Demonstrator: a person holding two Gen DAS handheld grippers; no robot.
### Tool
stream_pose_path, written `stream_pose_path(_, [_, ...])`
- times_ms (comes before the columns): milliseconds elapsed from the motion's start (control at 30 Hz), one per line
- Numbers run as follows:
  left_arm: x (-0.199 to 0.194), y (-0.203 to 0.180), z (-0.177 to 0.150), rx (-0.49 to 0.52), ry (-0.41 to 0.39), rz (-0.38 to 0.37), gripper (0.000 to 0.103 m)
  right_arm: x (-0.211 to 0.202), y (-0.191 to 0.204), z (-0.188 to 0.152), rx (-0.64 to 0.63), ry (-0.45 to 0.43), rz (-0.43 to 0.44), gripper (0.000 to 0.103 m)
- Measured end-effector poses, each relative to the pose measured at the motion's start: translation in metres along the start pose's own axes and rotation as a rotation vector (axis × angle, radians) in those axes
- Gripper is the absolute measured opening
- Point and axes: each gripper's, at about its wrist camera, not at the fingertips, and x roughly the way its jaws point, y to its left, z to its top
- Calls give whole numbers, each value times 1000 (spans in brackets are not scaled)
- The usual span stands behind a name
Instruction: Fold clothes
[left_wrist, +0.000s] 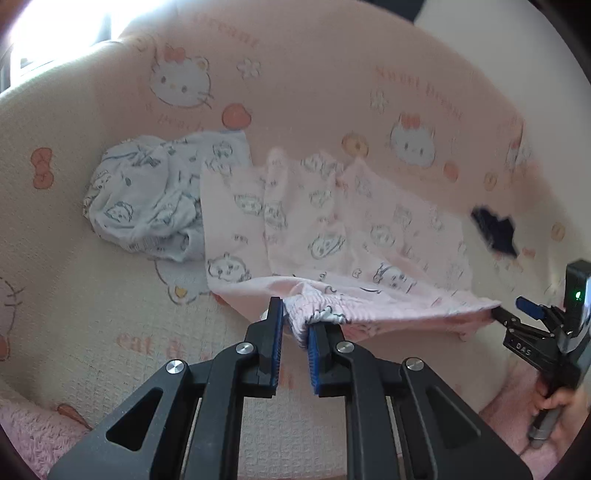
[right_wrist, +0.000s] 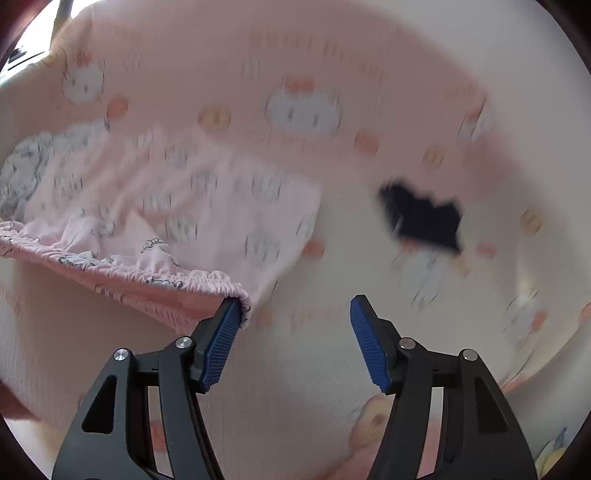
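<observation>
Left wrist view: the left gripper (left_wrist: 295, 325) has its jaws drawn close and pinching the gathered elastic waistband of the pink printed garment (left_wrist: 332, 229). The waistband fold sits between the two blue pads, near their tips. From that grip the garment spreads away over the cartoon-print bed cover (left_wrist: 92, 332), its far end lying flat. A crumpled pale blue garment (left_wrist: 147, 199) lies just beside the pink one, touching its left edge. A small dark item (left_wrist: 496, 230) rests on the cover to the right, apart from both.

Right wrist view: the right gripper (right_wrist: 295, 314) has its jaws spread wide. The waistband corner of the pink printed garment (right_wrist: 177, 206) touches the tip of the left finger (right_wrist: 219, 343) on its outer side; nothing lies between the pads. The right finger (right_wrist: 369, 343) is clear of the cloth. This view is motion-blurred.
</observation>
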Motion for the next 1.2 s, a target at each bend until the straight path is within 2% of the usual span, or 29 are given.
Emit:
stream_pose_path(100, [5,-6,-4,1,32,-6,15,15,13,-9,1,134,207,57])
stream_pose_path(167, [7,-2,-6,-19,54,-17,15,27,22,-14,-19,215,230,57])
stream_pose_path(267, [10,4,-8,-49,87,-33,15,33,24,-16,-18,239,214,57])
stream_pose_path(300, [12,6,-11,-46,109,-14,15,30,24,-15,-22,230,215,55])
stream_pose_path(333, [15,8,-13,-43,132,6,15,28,25,-16,-36,220,203,46])
stream_pose_path(367, [17,9,-16,-36,152,30,15,25,26,-16,-58,206,158,41])
stream_pose_path(400, [19,11,-18,-28,172,53,15,20,25,-14,-78,176,72,39])
stream_pose_path(433, [15,12,-17,-49,168,18,15,14,23,-12,-96,142,-23,39])
stream_pose_path(467, [12,13,-16,-71,164,-20,15,3,19,-7,-93,93,-79,39])
stream_pose_path(567, [-21,-6,-7,4,75,-35,15,-48,7,8,-41,-83,-114,38])
stream_pose_path(600, [-36,-13,-3,24,49,-73,15,-68,3,12,-28,-142,-117,37])
stream_pose_path(767, [-92,-30,0,108,-11,-187,15,-116,-21,15,101,-215,-33,36])
stream_pose_path(867, [-107,-30,-4,135,0,-191,15,-138,-33,15,163,-234,3,34])
stream_pose_path(933, [-100,-28,-10,153,54,-170,15,-128,-37,8,158,-176,23,34])
stream_pose_path(967, [-86,-25,-16,141,108,-153,15,-119,-38,3,152,-141,40,34])
stream_pose_path(1033, [-65,-20,-23,90,199,-96,15,-91,-34,-7,145,-25,111,34])
stream_pose_path(1100, [-60,-22,-29,82,207,-92,15,-77,-24,-12,158,44,210,34])
stream_pose_path(1133, [-62,-26,-28,92,199,-101,15,-77,-17,-13,148,53,250,34])
stream_pose_path(1200, [-69,-38,-24,134,168,-126,15,-82,7,-12,54,31,314,42])
